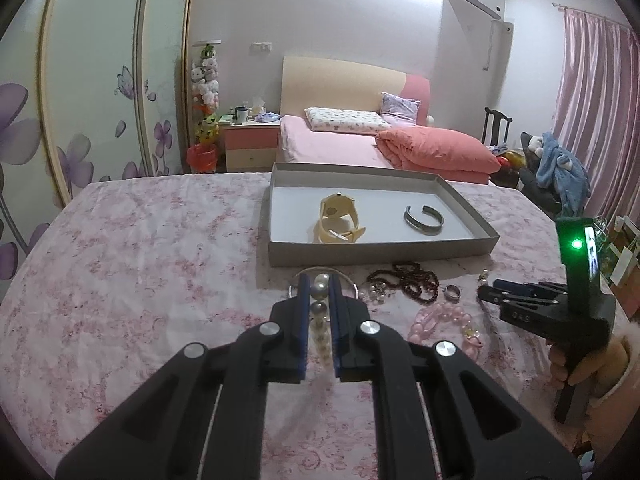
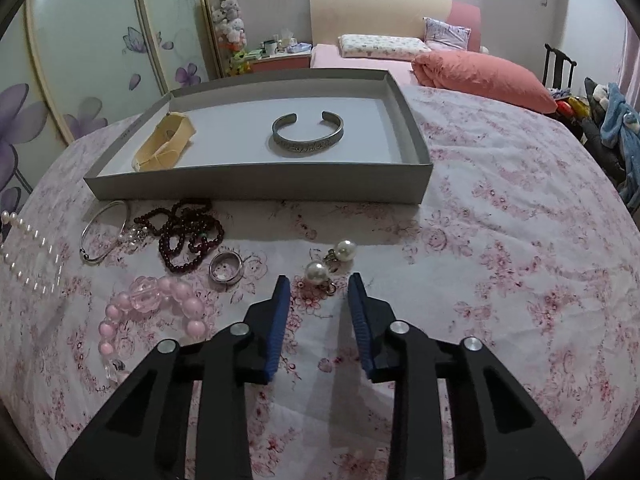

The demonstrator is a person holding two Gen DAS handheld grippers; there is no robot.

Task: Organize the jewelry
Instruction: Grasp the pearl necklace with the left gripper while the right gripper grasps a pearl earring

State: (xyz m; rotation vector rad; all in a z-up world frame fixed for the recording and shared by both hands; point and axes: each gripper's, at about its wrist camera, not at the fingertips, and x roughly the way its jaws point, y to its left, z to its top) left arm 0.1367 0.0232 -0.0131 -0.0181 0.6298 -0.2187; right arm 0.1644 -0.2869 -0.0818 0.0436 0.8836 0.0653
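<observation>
A grey tray (image 1: 376, 254) (image 2: 256, 188) on the floral cloth holds a cream watch (image 1: 338, 220) (image 2: 162, 144) and a silver cuff (image 1: 424, 220) (image 2: 307, 136). My left gripper (image 1: 320, 284) is shut on a pearl necklace (image 1: 320, 312), which also shows at the left edge of the right wrist view (image 2: 28, 252). My right gripper (image 2: 318, 284) is open just short of two pearl earrings (image 2: 330, 262). Loose on the cloth lie a thin silver bangle (image 2: 104, 236), dark red beads (image 2: 188, 236) (image 1: 412, 280), a ring (image 2: 226, 270) (image 1: 452, 292) and a pink bead bracelet (image 2: 156, 312) (image 1: 444, 320).
The table (image 2: 520, 240) has a pink floral cloth and a round edge. Behind it stand a bed (image 1: 384, 136), a nightstand (image 1: 250, 146) and a wardrobe (image 1: 100, 80). A chair piled with clothes (image 1: 556, 168) is at the right. The right gripper's body (image 1: 560, 304) shows in the left wrist view.
</observation>
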